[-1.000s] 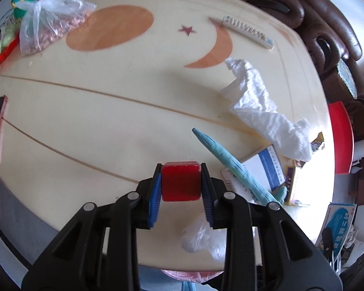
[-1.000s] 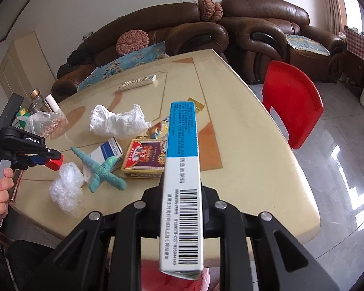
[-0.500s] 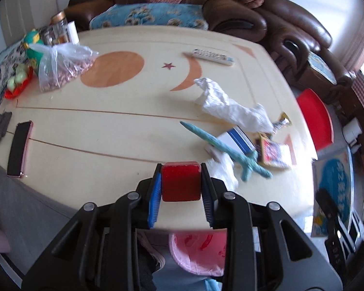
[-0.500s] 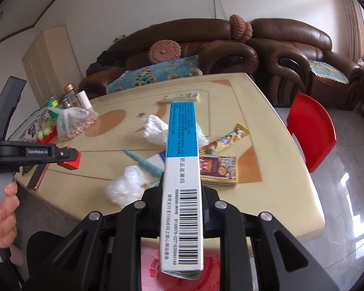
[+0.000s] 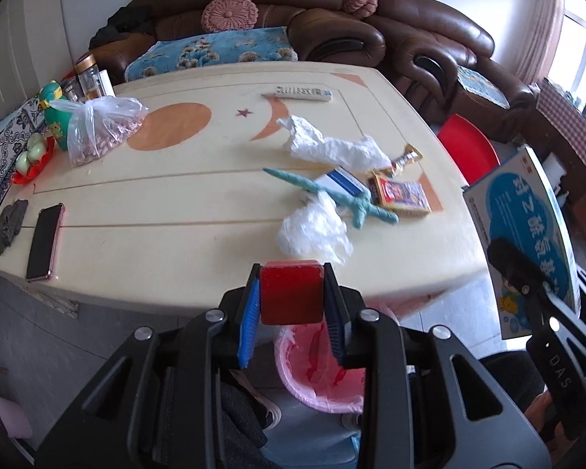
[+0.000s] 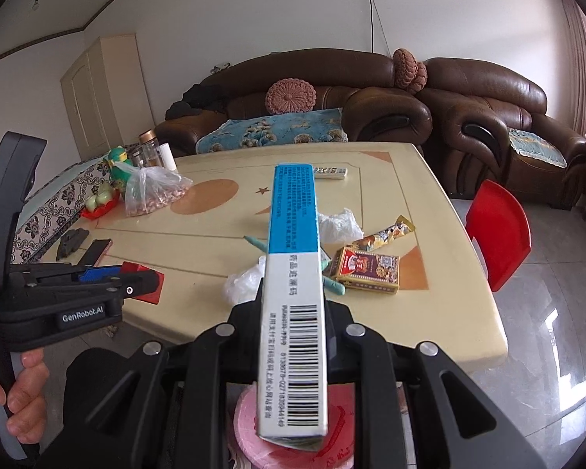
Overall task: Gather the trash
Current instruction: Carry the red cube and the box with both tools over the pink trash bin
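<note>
My left gripper (image 5: 292, 301) is shut on a small red box (image 5: 292, 291), just off the near edge of the cream table (image 5: 156, 203). It hangs over a pink bin (image 5: 316, 371) with a pink liner. My right gripper (image 6: 293, 297) is shut on a long blue and white medicine box (image 6: 293, 215), which sticks out back over the pink bin (image 6: 250, 430). On the table lie a crumpled clear bag (image 5: 312, 230), a white crumpled bag (image 5: 332, 148), a snack wrapper (image 5: 406, 158) and a red card box (image 5: 400, 193).
A teal toy sword (image 5: 332, 195) lies across a blue and white box (image 5: 345, 181). Further off are a remote (image 5: 302, 92), a bag of nuts (image 5: 97, 129), a phone (image 5: 43, 242) and jars. A red chair (image 5: 468, 148) stands at the right; brown sofas (image 6: 332, 93) lie behind.
Both grippers have drawn back from the table and risen, each keeping its hold. The whole table now shows, and the pink bin has come into view beneath them.
</note>
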{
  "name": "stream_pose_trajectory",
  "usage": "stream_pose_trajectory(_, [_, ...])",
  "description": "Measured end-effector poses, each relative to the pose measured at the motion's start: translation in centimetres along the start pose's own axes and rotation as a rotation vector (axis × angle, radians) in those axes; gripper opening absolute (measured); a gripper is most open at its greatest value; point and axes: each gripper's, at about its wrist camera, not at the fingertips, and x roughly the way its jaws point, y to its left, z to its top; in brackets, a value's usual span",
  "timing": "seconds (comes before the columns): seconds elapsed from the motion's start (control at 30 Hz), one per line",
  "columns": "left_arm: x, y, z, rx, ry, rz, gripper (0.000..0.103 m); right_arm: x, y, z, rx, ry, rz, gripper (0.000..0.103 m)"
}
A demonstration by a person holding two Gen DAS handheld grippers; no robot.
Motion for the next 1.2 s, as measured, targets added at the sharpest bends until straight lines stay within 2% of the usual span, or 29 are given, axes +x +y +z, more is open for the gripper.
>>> stream_pose_trajectory(0.33, [1.3,-1.5,-5.4,0.064,0.036,-0.049,0.03,-1.1,0.2,-4.9,0.003,0.079,-0.031,0.021])
stream_pose_trajectory(0.63, [3.4,-2.8,-8.1,0.128,0.057,-0.094,0.03,0.9,-1.0,-8.4,0.052,0.165,-0.03,0.021])
stream_pose_trajectory(0.97, [9.5,-4.7,-10.3,0.178,0.2,-0.113,0.03,5.2,-2.8,-12.9,0.097,0.296,-0.003,0.021])
stream_pose_trajectory(1.2, [14.4,-5.2,-11.3,0.165,0.291,-0.1,0.03,8.8,-3.8,-15.3,0.139,0.397,0.02,0.021])
